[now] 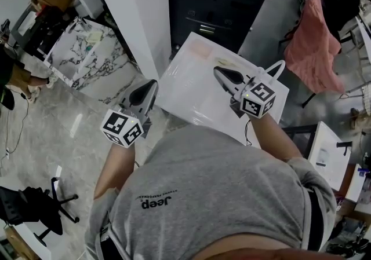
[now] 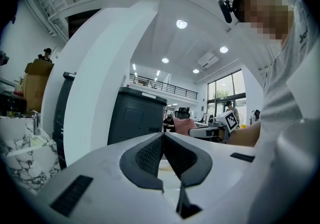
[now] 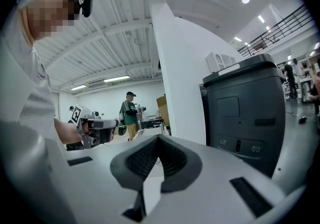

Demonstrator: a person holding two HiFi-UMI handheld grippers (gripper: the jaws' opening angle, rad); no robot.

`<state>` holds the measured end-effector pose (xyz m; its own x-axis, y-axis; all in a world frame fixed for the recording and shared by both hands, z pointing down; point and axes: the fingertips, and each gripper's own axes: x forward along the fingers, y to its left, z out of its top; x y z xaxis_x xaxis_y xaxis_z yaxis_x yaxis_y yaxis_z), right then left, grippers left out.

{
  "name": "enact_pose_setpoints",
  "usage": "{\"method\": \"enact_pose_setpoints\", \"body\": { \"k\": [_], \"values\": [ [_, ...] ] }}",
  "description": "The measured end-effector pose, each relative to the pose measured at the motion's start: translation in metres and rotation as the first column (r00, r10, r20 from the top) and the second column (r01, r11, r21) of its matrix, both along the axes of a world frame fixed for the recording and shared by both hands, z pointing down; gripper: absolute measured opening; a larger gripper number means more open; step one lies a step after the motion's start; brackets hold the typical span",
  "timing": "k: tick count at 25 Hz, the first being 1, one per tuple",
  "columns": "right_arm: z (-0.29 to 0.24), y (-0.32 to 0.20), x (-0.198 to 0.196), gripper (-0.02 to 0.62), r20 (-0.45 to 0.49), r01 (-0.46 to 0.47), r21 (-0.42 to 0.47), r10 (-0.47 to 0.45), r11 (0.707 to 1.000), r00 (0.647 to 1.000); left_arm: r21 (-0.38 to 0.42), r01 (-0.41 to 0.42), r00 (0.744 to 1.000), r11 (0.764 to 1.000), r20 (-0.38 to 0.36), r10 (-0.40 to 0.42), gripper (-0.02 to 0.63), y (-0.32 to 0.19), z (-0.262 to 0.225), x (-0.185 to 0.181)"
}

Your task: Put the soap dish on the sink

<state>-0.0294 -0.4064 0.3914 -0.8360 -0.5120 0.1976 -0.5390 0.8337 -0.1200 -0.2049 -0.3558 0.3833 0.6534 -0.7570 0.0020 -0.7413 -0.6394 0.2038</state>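
In the head view my left gripper [image 1: 153,84] is held out beside the near left corner of a white table [image 1: 191,96], jaws together and empty. My right gripper [image 1: 218,71] hovers over the table top, also shut on nothing. The left gripper view shows its dark pads [image 2: 150,155] meeting at the tip, with the right gripper [image 2: 220,128] across from it. In the right gripper view the pads [image 3: 142,158] are closed too, and the left gripper [image 3: 95,127] shows at the left. A faint pale shape [image 1: 227,62] lies on the table just past the right tips; I cannot tell what it is. No soap dish is plainly visible.
A marble-patterned counter [image 1: 87,56] stands at the left beyond a white pillar [image 1: 139,10]. A dark cabinet [image 1: 220,4] is behind the table. A pink cloth [image 1: 313,39] hangs over a chair at the right. An office chair [image 1: 40,209] stands at the lower left.
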Motion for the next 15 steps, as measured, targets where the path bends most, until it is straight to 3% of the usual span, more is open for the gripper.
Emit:
{"method": "enact_pose_setpoints", "body": {
  "k": [15],
  "values": [
    [-0.0024, -0.0016, -0.0045, 0.049, -0.007, 0.009, 0.008, -0.009, 1.0, 1.0, 0.004, -0.004, 1.0, 1.0, -0.002, 0.004, 0.015, -0.0023, -0.0037, -0.0006]
  ]
}}
